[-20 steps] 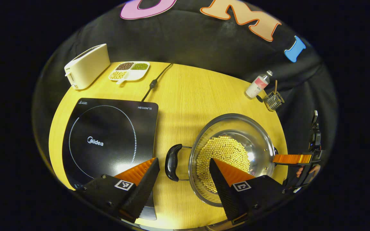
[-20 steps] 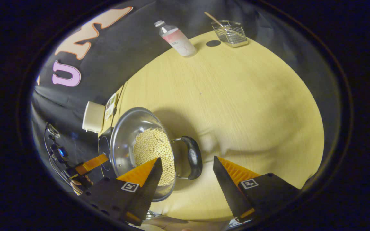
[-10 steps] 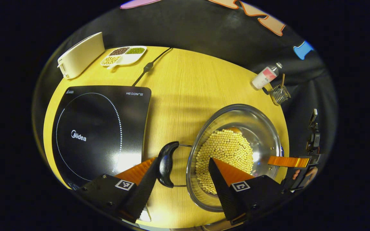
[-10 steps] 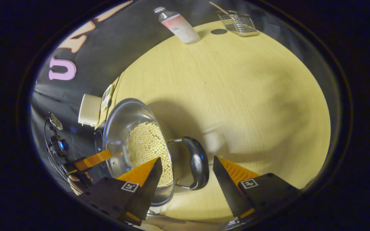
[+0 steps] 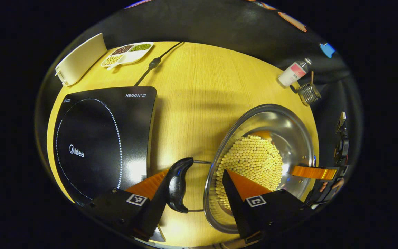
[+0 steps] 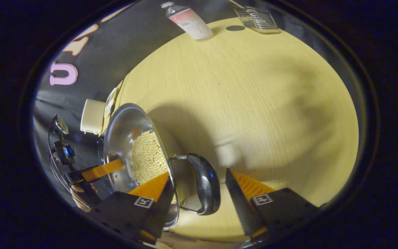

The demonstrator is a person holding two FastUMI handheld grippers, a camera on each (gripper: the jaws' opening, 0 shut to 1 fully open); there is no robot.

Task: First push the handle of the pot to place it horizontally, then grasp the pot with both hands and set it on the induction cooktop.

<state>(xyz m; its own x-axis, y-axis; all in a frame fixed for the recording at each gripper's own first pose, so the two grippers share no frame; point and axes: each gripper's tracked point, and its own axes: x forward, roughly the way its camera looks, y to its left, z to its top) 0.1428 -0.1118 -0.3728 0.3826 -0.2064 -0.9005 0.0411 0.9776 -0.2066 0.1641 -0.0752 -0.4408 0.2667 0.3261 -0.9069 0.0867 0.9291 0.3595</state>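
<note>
A steel pot (image 5: 288,138) holding pale round beans stands on the wooden table (image 5: 199,97), to the right of the black induction cooktop (image 5: 98,138). Its black left handle (image 5: 178,185) lies between the fingers of my open left gripper (image 5: 195,173), close to the left finger. In the right gripper view the pot (image 6: 123,138) is at the left. Its other black handle (image 6: 204,183) sits inside my open right gripper (image 6: 197,173). Neither gripper presses on a handle.
A cream toaster (image 5: 79,58), a divided tray of beans (image 5: 128,53) and the cooktop's cord (image 5: 154,64) lie at the table's far left. A bottle (image 5: 293,72) and a wire basket (image 5: 309,94) stand at the far right edge.
Both grippers have moved in toward the pot. Each handle, which lay ahead of the fingertips, now sits between the fingers. Both stay open.
</note>
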